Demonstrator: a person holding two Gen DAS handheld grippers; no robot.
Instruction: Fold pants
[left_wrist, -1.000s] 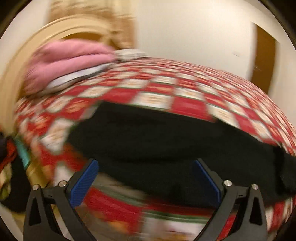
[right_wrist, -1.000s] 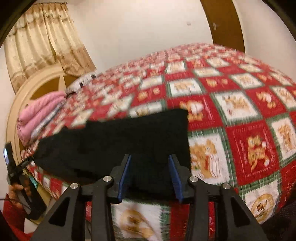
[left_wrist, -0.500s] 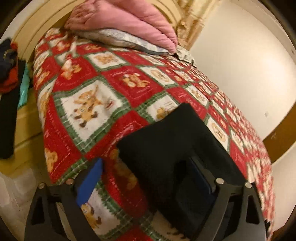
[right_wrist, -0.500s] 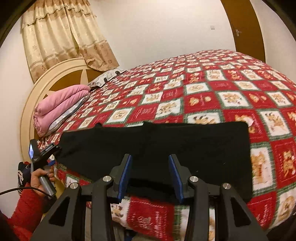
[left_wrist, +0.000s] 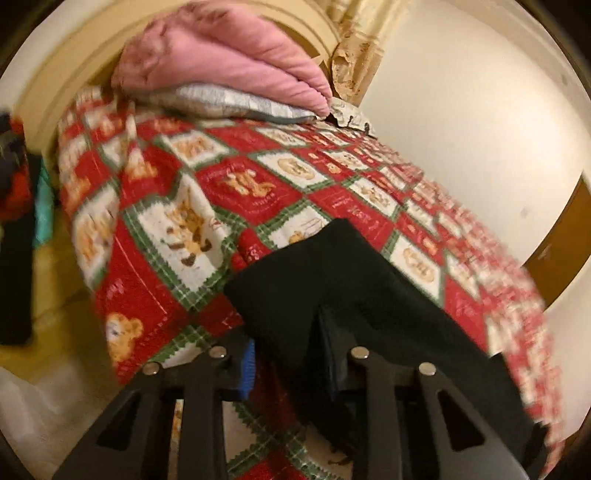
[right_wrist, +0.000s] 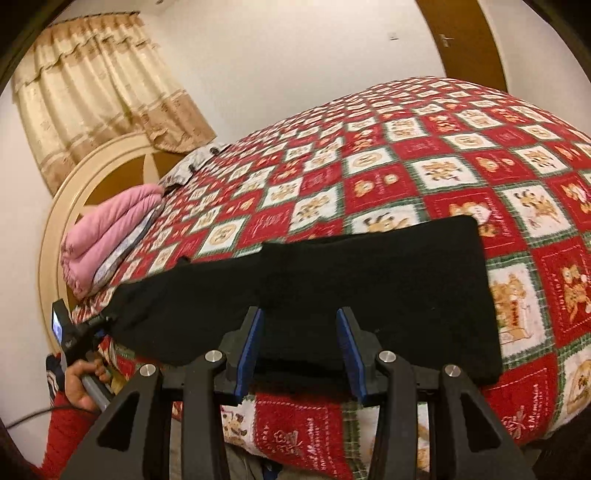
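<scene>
Black pants (right_wrist: 369, 280) lie folded in a long strip along the near edge of the bed. In the left wrist view their end corner (left_wrist: 332, 280) sits bunched between the fingers of my left gripper (left_wrist: 291, 365). Its jaws are closing and pinch the cloth, which hides the right pad. The right wrist view shows that gripper (right_wrist: 70, 332) at the strip's left end, held by a hand in a red sleeve. My right gripper (right_wrist: 301, 350) stands open over the near edge, toward the strip's right half. Black cloth lies between its blue pads, untouched by them.
A red, white and green patchwork quilt (right_wrist: 443, 166) covers the bed. A folded pink blanket (left_wrist: 221, 62) on a grey pillow lies by the round cream headboard (right_wrist: 66, 206). Dark clothes (left_wrist: 14, 221) hang left of the bed. A curtain (right_wrist: 92, 92) and brown door (right_wrist: 461, 37) stand behind.
My left gripper rolled, swung to the end of the pants and narrowed from wide open onto the corner. My right gripper slid along the near edge without changing its opening.
</scene>
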